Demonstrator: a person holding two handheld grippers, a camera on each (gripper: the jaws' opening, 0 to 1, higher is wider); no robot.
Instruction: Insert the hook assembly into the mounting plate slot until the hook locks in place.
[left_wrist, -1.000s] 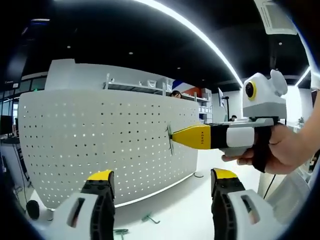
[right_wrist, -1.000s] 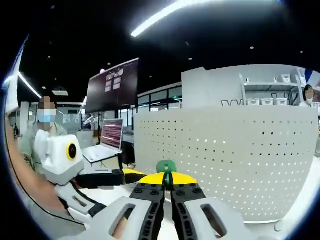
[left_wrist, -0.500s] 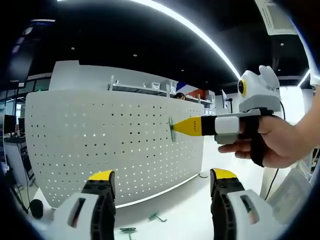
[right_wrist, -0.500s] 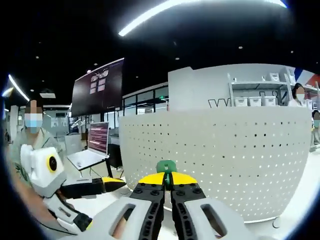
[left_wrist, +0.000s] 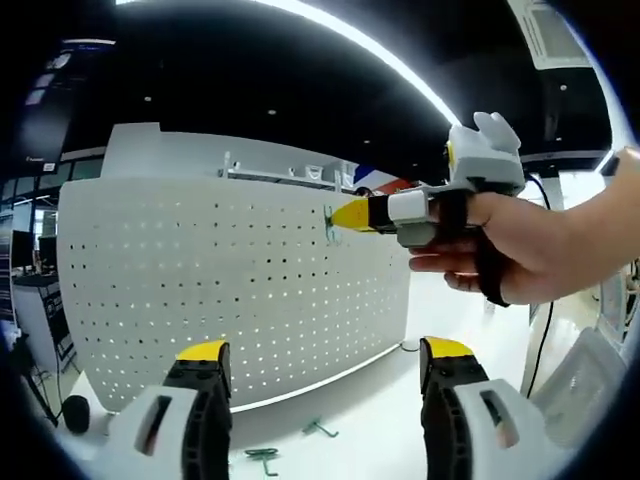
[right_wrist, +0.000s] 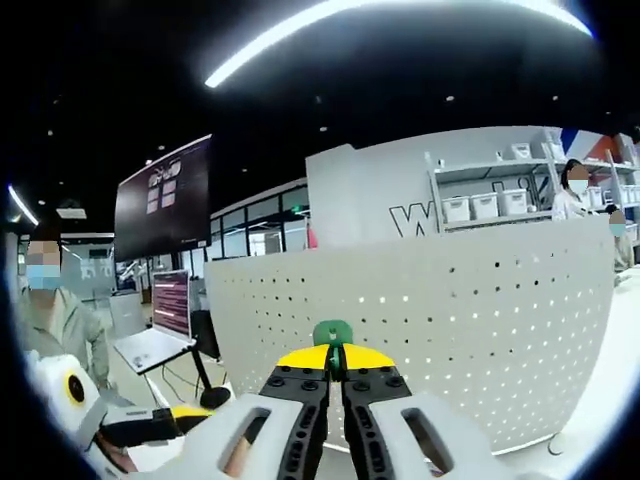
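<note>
Right gripper (right_wrist: 336, 362) is clamped on the little green hook (right_wrist: 332, 333), tip right at the pegboard (left_wrist: 230, 290). Left gripper (left_wrist: 320, 360) gapes wide, empty. Hook looks light, stiff wire, so I'd pinch it near its base.

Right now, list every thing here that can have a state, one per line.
left gripper: open, holding nothing.
right gripper: shut on the green hook.
green hook: clamped in the right gripper, up near the top edge of the pegboard, not seated that I can see.
pegboard: upright, holes bare.
spare hooks: lying loose on the table.
laptop: open, screen lit.
</note>
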